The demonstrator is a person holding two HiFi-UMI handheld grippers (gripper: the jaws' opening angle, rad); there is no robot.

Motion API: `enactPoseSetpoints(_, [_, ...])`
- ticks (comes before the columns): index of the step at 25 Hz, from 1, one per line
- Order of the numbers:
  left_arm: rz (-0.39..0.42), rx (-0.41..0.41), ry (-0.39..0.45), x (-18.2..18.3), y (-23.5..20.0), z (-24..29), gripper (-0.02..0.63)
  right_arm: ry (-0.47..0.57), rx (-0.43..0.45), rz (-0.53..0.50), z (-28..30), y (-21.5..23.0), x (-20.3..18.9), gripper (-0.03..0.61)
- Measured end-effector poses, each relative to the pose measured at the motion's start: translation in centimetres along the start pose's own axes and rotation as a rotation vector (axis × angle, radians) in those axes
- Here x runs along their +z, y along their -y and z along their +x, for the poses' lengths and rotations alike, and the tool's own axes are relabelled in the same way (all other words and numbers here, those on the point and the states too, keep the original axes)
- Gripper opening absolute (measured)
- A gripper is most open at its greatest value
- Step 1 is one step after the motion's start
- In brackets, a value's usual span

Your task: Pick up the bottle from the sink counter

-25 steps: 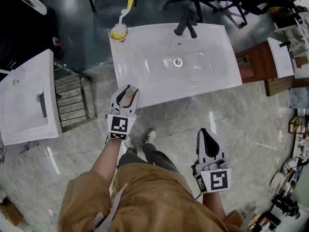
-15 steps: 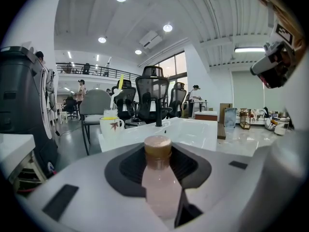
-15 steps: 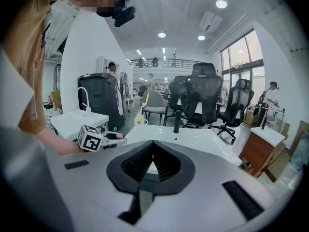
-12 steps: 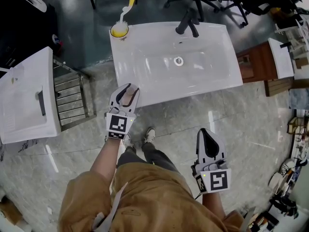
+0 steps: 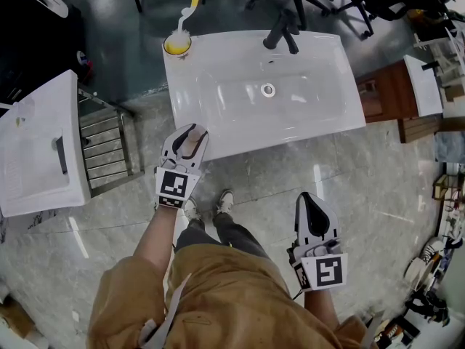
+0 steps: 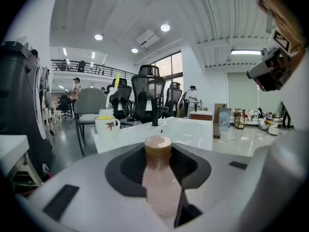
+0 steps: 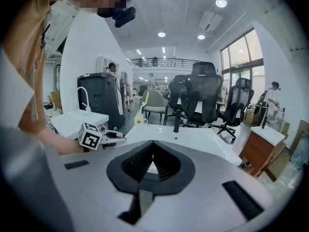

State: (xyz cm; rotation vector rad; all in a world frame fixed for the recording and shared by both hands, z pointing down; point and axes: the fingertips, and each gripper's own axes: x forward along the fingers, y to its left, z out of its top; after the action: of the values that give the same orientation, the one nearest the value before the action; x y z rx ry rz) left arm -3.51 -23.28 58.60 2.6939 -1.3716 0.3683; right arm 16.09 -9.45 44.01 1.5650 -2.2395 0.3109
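Bottle (image 6: 159, 178), pinkish with a brown cap, stood upright between the jaws of the left gripper (image 5: 186, 138), which pinched it on both sides of its body. In the head view this gripper hung over the front left corner of the white sink counter (image 5: 334, 115); whether the bottle's base touched the counter could not be told. The right gripper (image 5: 312, 203) was held lower in that view, over the grey floor (image 5: 385, 187) and well apart from the counter. Its jaws were pressed together at the tips with nothing between them.

A black faucet (image 5: 280, 35) stood at the far edge of the counter, behind the drain (image 5: 268, 90). At the far left corner sat a white mug (image 5: 178, 46) with a yellow-handled brush (image 5: 190, 6) standing in it. Another white sink counter (image 5: 36, 151) stood off to the left.
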Motion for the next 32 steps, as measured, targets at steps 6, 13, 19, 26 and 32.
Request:
enactPoseSetpoints(6, [0.018, 0.010, -0.010, 0.1, -0.1, -0.2, 0.130, 0.002, 0.005, 0.005, 0.1, 0.2, 0.0, 0.005])
enactPoseSetpoints(13, [0.031, 0.008, -0.004, 1.1, 0.0, -0.8, 0.130, 0.017, 0.023, 0.005, 0.3, -0.1, 0.5, 0.005])
enactPoseSetpoints(19, [0.024, 0.005, 0.000, 2.5, 0.1, -1.6, 0.130, 0.041, 0.043, 0.005, 0.6, -0.5, 1.1, 0.005])
enactPoseSetpoints(26, [0.017, 0.006, 0.023, 5.0, 0.4, -2.8, 0.130, 0.069, 0.060, 0.007, 0.6, -0.6, 1.7, 0.005])
enactPoseSetpoints(32, [0.018, 0.005, 0.020, 7.4, 0.8, -4.3, 0.130, 0.102, 0.080, 0.007, 0.6, -1.1, 2.7, 0.005])
